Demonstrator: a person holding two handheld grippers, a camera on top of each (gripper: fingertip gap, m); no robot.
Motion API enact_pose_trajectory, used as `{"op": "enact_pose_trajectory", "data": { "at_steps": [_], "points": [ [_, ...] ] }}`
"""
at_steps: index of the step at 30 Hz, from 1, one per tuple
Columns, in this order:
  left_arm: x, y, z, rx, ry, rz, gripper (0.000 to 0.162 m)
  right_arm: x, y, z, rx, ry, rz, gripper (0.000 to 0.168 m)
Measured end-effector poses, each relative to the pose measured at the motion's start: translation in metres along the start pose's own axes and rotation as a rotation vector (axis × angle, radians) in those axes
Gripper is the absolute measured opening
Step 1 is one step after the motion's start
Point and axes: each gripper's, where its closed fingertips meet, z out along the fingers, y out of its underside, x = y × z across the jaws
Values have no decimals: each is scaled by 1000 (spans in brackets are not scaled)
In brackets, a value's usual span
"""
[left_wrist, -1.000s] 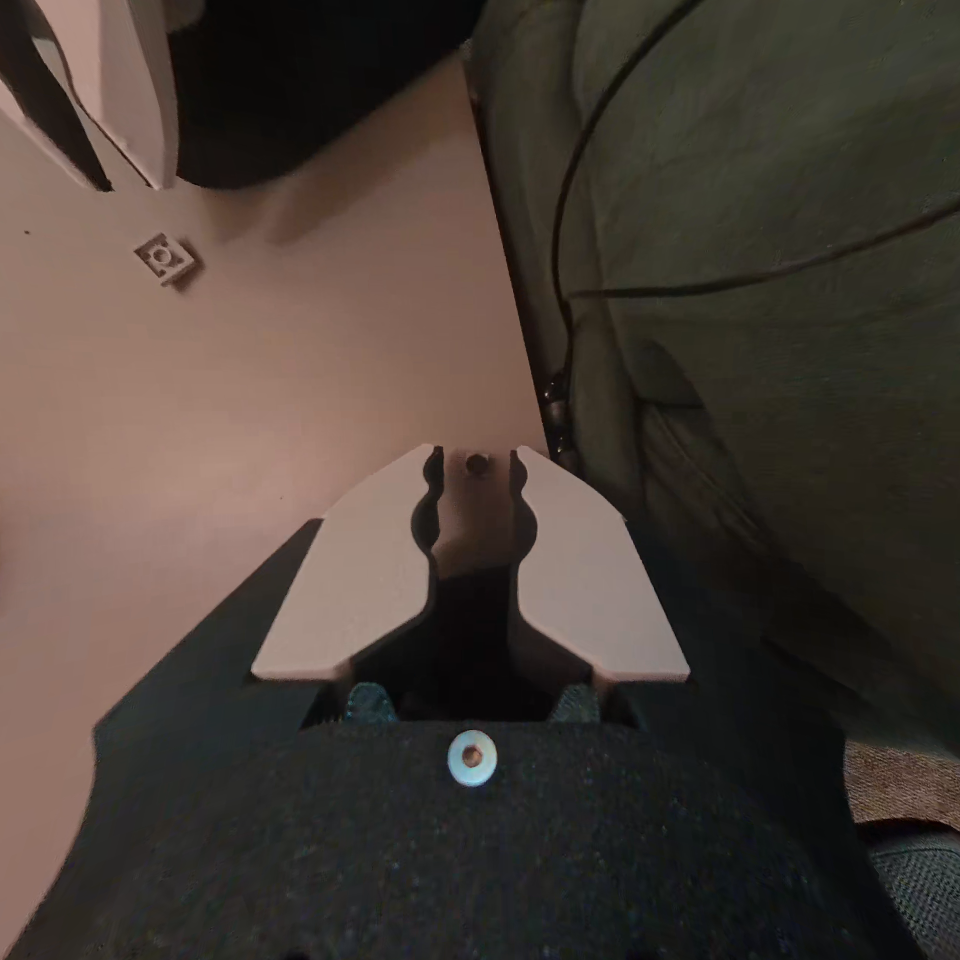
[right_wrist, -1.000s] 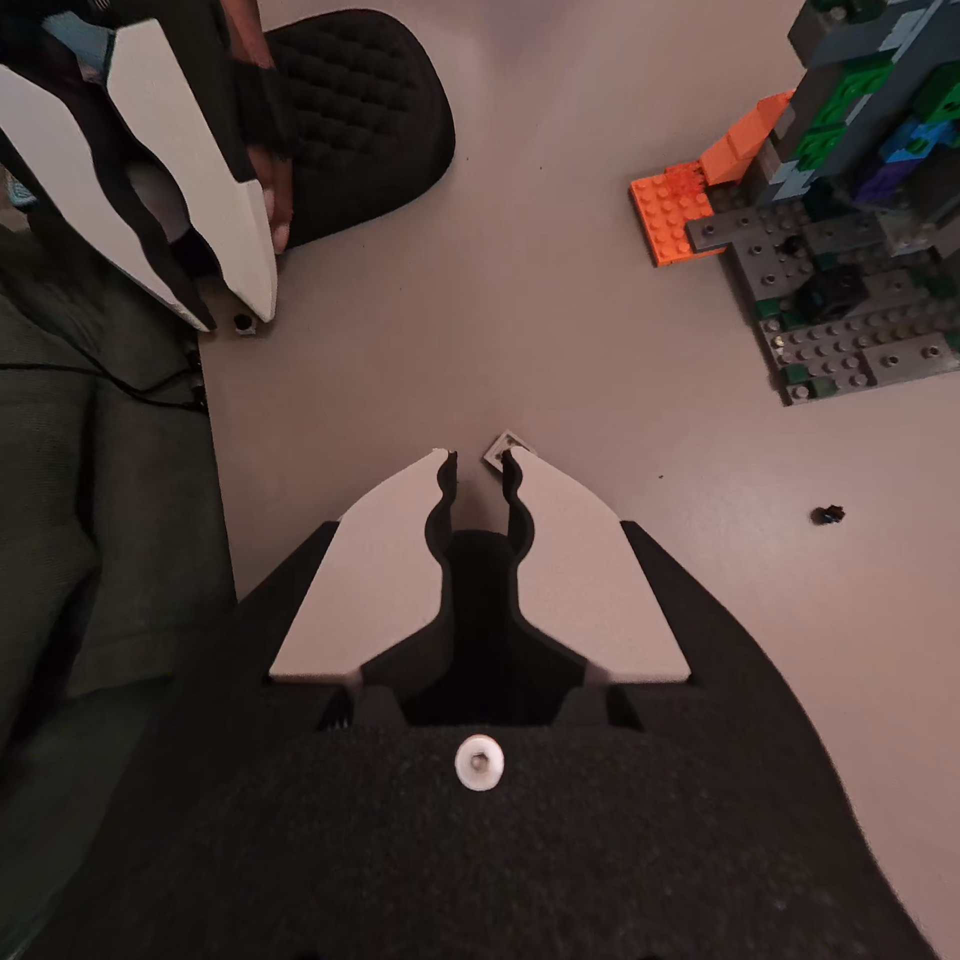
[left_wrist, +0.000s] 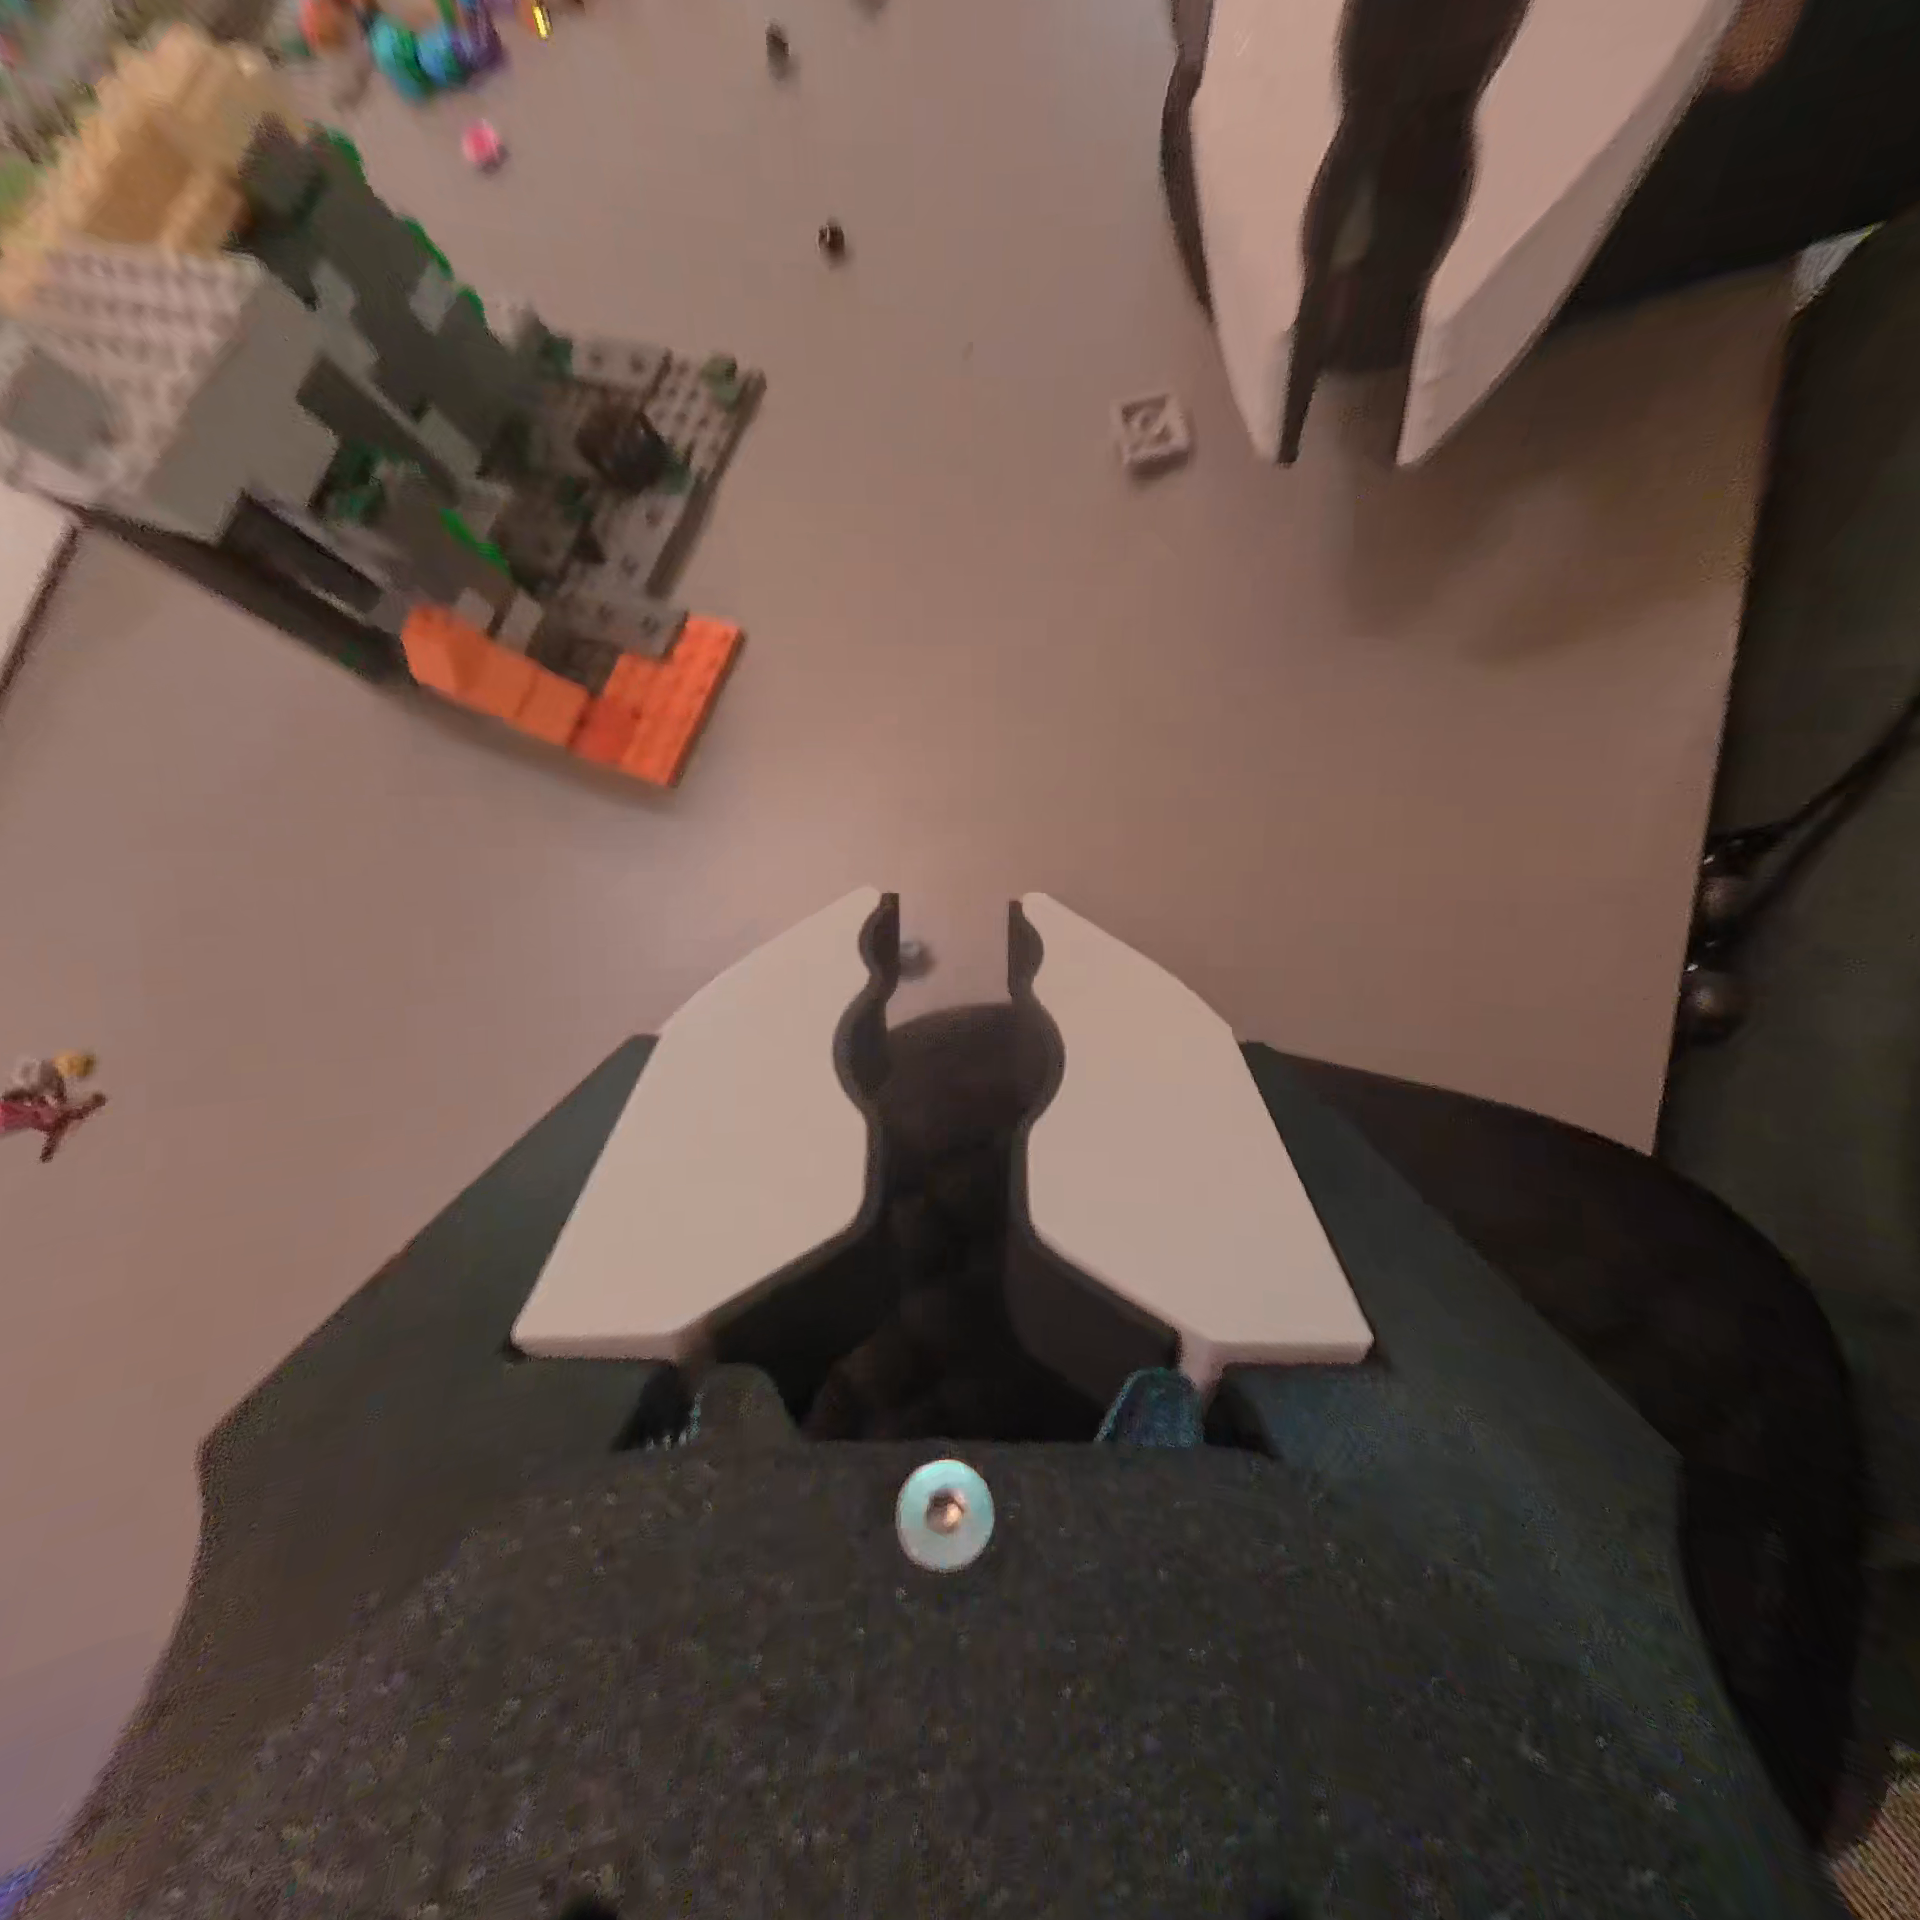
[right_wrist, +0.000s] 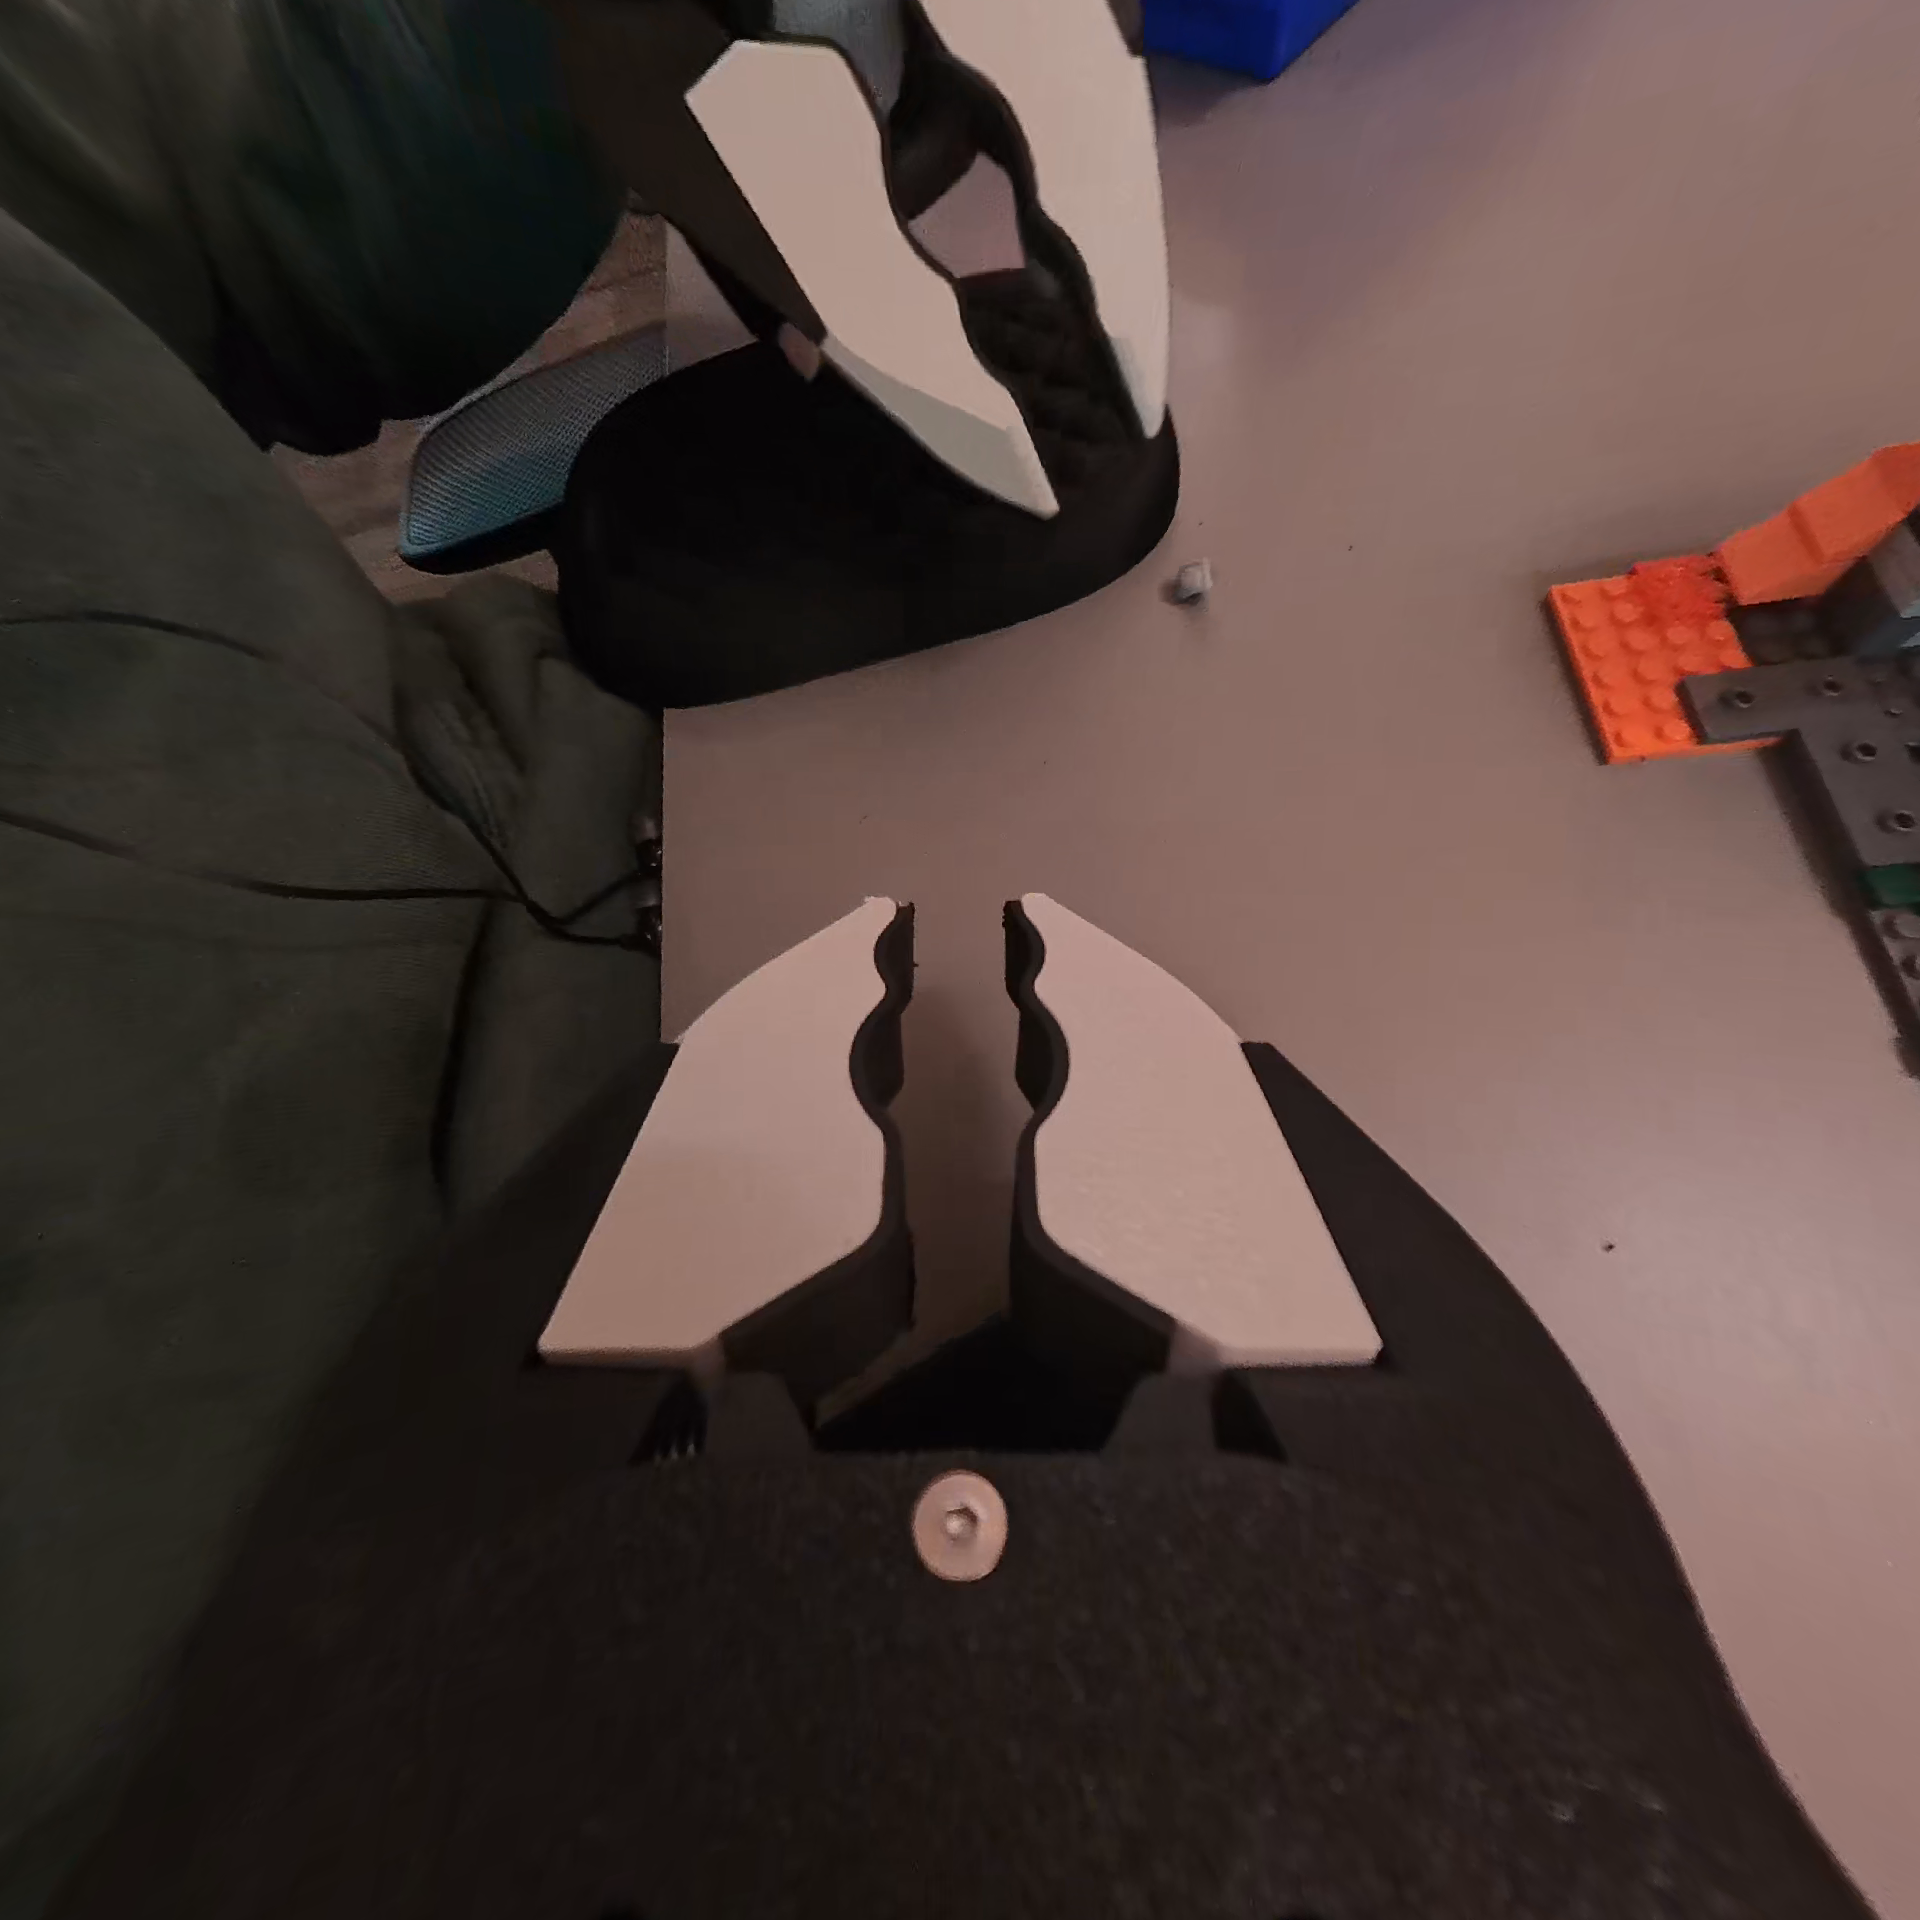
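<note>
A: Left wrist view: the left gripper (left_wrist: 948, 920) hangs over the table (left_wrist: 1039, 665), its jaws spread a little with nothing between them. A tiny grey stud piece (left_wrist: 914, 954) lies on the table just beside the left jaw tip, seemingly untouched.

B: And the other one?

A: The right gripper (right_wrist: 958, 920) is the same, slightly parted and empty, over bare table near the table's edge. It shows in the left wrist view too, top right, with a small flat grey tile (left_wrist: 1153, 428) lying just beside its tips.

B: What worries you?

A: Those two bits are very small and flat. My guess is that a tip coming down off-centre could flick one away, and the stud piece sits fairly near the table's edge, so it could roll off toward the dark green cloth (right_wrist: 208, 831) beside the table.

B: Anything bigger at risk?

A: The brick model (left_wrist: 416, 447) with its orange plate (left_wrist: 665, 717) stands well apart from both grippers, but a wide sweep could knock loose parts off it. The left wrist view is blurred, so exact placing is hard to judge. The black cushion (right_wrist: 810, 582) lies close under the left gripper as the right wrist view shows it, and could snag a low pass.
</note>
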Motion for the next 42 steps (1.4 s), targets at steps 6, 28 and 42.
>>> {"op": "enact_pose_trajectory", "data": {
  "at_steps": [6, 28, 42],
  "points": [
    [-11, 24, 19, -187, 46, -15, 20, 1, 1, 3, -11, 13, -4, 17],
    [16, -53, 23, 52, -52, 297, 8, 10, -33, -17, 273, -70, 227, 18],
    [29, -86, 20, 118, -265, 553, 9, 16, -48, -12, 328, -196, 477, 14]
  ]
}}
